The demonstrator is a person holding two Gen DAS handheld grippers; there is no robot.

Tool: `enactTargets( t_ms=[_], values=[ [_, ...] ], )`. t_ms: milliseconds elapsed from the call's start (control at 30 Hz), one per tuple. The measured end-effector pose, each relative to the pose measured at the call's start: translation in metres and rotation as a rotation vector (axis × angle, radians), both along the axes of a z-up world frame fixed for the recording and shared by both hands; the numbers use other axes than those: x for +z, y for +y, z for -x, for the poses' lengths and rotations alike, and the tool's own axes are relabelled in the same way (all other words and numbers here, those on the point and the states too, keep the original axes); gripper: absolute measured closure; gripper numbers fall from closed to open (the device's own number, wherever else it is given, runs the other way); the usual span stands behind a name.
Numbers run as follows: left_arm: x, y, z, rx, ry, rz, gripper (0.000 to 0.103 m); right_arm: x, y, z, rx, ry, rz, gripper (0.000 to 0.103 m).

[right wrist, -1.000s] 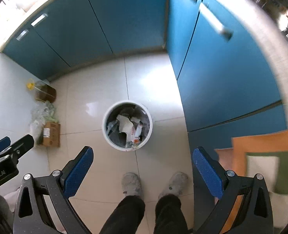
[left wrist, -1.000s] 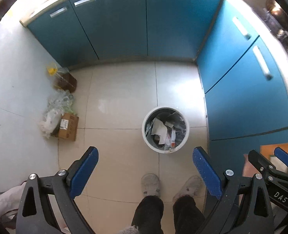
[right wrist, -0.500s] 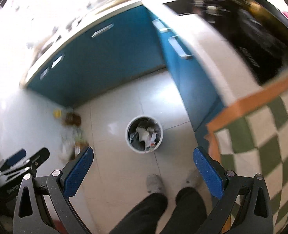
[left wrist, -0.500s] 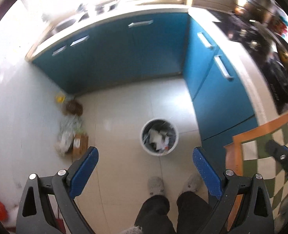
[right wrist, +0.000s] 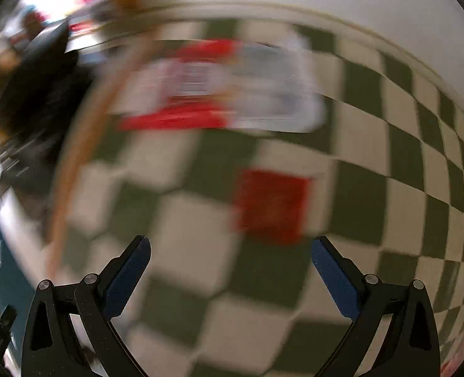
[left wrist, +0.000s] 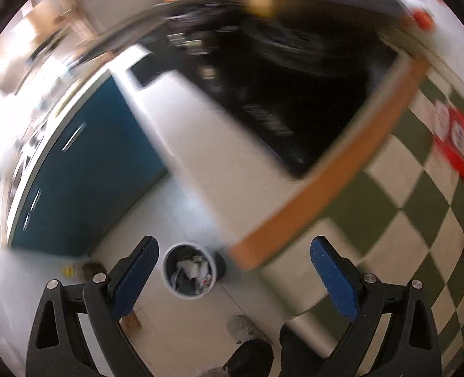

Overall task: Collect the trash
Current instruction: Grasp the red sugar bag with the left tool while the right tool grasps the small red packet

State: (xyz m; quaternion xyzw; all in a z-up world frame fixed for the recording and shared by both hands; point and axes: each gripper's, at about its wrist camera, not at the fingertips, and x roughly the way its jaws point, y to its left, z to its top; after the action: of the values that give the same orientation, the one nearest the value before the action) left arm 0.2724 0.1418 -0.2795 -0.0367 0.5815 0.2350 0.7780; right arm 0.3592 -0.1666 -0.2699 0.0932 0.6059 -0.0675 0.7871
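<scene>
The white waste bin (left wrist: 189, 271), full of crumpled paper, stands on the tiled floor low in the left wrist view. My left gripper (left wrist: 235, 259) hangs high above it, open and empty. In the right wrist view a red square wrapper (right wrist: 272, 205) lies on a green-and-white checked tablecloth (right wrist: 184, 229), and a blurred red-and-white package (right wrist: 228, 89) lies farther back. My right gripper (right wrist: 230, 256) hovers open over the cloth just short of the red wrapper, with nothing between its fingers. Both views are motion-blurred.
Blue cabinets (left wrist: 84, 172) line the left. A white counter with a black hob (left wrist: 288, 88) adjoins the orange table edge (left wrist: 326, 176). A red-and-white package (left wrist: 455, 141) lies on the checked cloth at right. The person's grey slipper (left wrist: 242, 330) and dark trouser legs show at the bottom.
Both grippers have swung up and to the right, away from the bin and floor toward the checked table. The right wrist view now shows the tabletop with the red wrappers. Both stay open.
</scene>
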Motion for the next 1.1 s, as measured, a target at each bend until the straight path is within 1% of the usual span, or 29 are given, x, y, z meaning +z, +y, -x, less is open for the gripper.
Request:
enactTargets(
  t_ms=[33, 67, 133, 167, 200, 233, 267, 300, 367, 400, 467, 533, 567, 633, 667, 700, 733, 767, 800, 867, 933, 967, 1000, 1033, 1100],
  values=[
    [-0.005, -0.011, -0.011, -0.020, 0.011, 0.005, 0.004, -0.013, -0.007, -0.006, -0.003, 0.014, -0.005, 0.002],
    [-0.008, -0.021, -0.021, -0.037, 0.021, 0.012, 0.004, -0.024, -0.008, -0.011, 0.007, 0.029, -0.002, 0.009],
    [-0.013, -0.040, -0.044, -0.072, 0.043, 0.040, 0.004, -0.025, 0.006, -0.015, 0.086, -0.023, 0.081, 0.018],
    [-0.015, -0.049, -0.054, -0.085, 0.050, 0.056, 0.004, -0.025, 0.012, -0.015, 0.117, -0.053, 0.101, 0.025],
    [-0.015, -0.060, -0.066, -0.104, 0.055, 0.079, 0.004, -0.023, 0.011, -0.014, 0.119, -0.071, 0.108, 0.035],
    [-0.016, -0.067, -0.075, -0.117, 0.056, 0.100, 0.004, -0.023, 0.008, -0.013, 0.122, -0.086, 0.105, 0.039],
    [-0.016, -0.073, -0.082, -0.129, 0.056, 0.124, 0.004, -0.021, 0.004, -0.013, 0.122, -0.102, 0.111, 0.057],
    [-0.019, -0.082, -0.094, -0.139, 0.055, 0.170, 0.004, -0.020, -0.007, -0.012, 0.124, -0.121, 0.074, 0.071],
    [-0.022, -0.091, -0.112, -0.154, 0.054, 0.242, 0.004, -0.018, -0.025, -0.011, 0.095, -0.122, 0.031, 0.079],
    [-0.024, -0.096, -0.125, -0.158, 0.048, 0.292, 0.004, -0.015, -0.043, -0.011, 0.062, -0.125, 0.012, 0.081],
    [-0.027, -0.102, -0.148, -0.159, 0.027, 0.351, 0.005, -0.010, -0.068, -0.013, 0.009, -0.132, -0.012, 0.082],
    [-0.032, -0.109, -0.173, -0.163, 0.016, 0.391, 0.005, -0.004, -0.102, -0.018, -0.066, -0.145, -0.035, 0.083],
    [-0.034, -0.113, -0.184, -0.168, 0.015, 0.390, 0.005, 0.000, -0.114, -0.018, -0.104, -0.157, -0.051, 0.083],
    [-0.036, -0.122, -0.206, -0.196, 0.013, 0.374, 0.005, 0.010, -0.138, -0.027, -0.177, -0.209, -0.141, 0.083],
    [-0.036, -0.126, -0.214, -0.210, 0.015, 0.363, 0.005, 0.013, -0.143, -0.033, -0.192, -0.229, -0.160, 0.083],
    [-0.037, -0.130, -0.223, -0.230, 0.014, 0.350, 0.005, 0.018, -0.146, -0.042, -0.189, -0.264, -0.206, 0.083],
    [-0.037, -0.132, -0.228, -0.240, 0.014, 0.348, 0.005, 0.020, -0.146, -0.045, -0.177, -0.283, -0.235, 0.083],
    [-0.039, -0.133, -0.235, -0.251, 0.018, 0.345, 0.005, 0.021, -0.142, -0.056, -0.163, -0.305, -0.268, 0.083],
    [-0.040, -0.132, -0.241, -0.252, 0.020, 0.349, 0.005, 0.018, -0.134, -0.071, -0.138, -0.304, -0.298, 0.083],
    [-0.045, -0.126, -0.249, -0.244, 0.023, 0.372, 0.005, 0.011, -0.125, -0.084, -0.116, -0.287, -0.285, 0.083],
    [-0.052, -0.122, -0.253, -0.226, 0.031, 0.424, 0.005, -0.010, -0.114, -0.103, -0.103, -0.243, -0.271, 0.083],
    [-0.054, -0.112, -0.255, -0.222, 0.021, 0.432, 0.005, -0.013, -0.114, -0.102, -0.102, -0.226, -0.270, 0.083],
    [-0.053, -0.110, -0.257, -0.229, 0.006, 0.455, 0.005, -0.024, -0.112, -0.106, -0.105, -0.202, -0.271, 0.084],
    [-0.053, -0.111, -0.259, -0.232, 0.004, 0.457, 0.005, -0.030, -0.110, -0.107, -0.110, -0.205, -0.274, 0.084],
    [-0.052, -0.112, -0.263, -0.245, -0.005, 0.477, 0.005, -0.030, -0.107, -0.107, -0.098, -0.210, -0.253, 0.084]
  ],
)
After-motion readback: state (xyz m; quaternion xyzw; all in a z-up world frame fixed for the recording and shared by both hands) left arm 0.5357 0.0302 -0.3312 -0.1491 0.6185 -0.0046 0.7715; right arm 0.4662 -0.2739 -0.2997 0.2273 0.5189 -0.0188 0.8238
